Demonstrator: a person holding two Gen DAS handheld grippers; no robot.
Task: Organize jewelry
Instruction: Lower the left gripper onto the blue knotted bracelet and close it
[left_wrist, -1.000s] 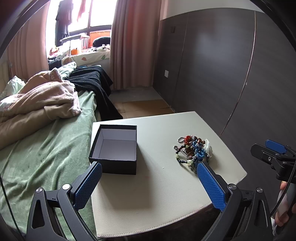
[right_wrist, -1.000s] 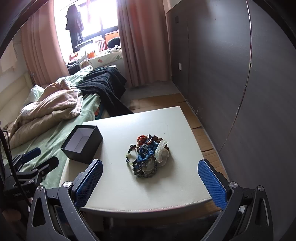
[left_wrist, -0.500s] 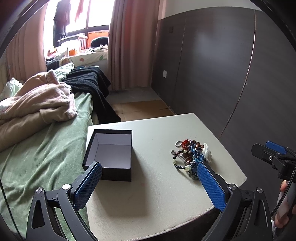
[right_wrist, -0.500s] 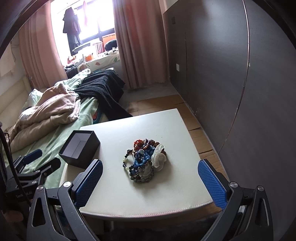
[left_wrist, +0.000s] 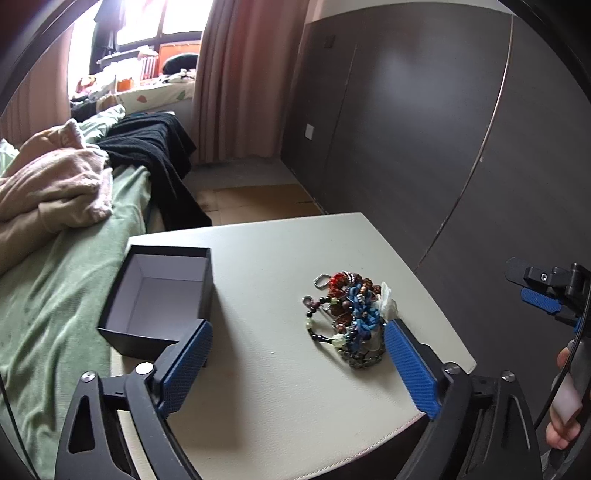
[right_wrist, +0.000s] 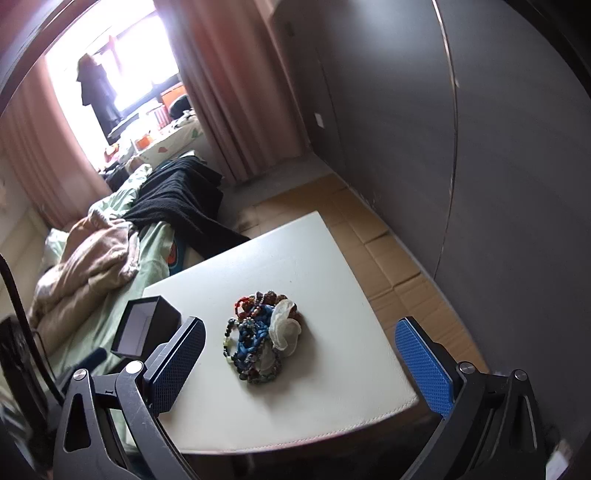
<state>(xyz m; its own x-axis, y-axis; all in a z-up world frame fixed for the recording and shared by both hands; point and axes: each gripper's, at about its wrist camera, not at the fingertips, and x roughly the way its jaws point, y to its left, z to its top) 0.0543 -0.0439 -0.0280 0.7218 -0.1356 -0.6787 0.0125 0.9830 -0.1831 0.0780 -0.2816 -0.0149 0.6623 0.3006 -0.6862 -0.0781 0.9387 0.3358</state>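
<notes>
Jewelry (left_wrist: 349, 321) is piled on the pale table (left_wrist: 280, 254), just ahead of the left hand-held gripper (left_wrist: 295, 369), whose jaws have just been closing yet are held apart with nothing between them. The right hand-held gripper (right_wrist: 306, 365) is spread wide too. Tangled beads, blue cord and white fabric are seen. The black box (left_wrist: 162, 295) is open and bare inside.

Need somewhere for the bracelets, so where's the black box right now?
In the left wrist view, the black box sits open at the table's left edge beside the bed.
</notes>
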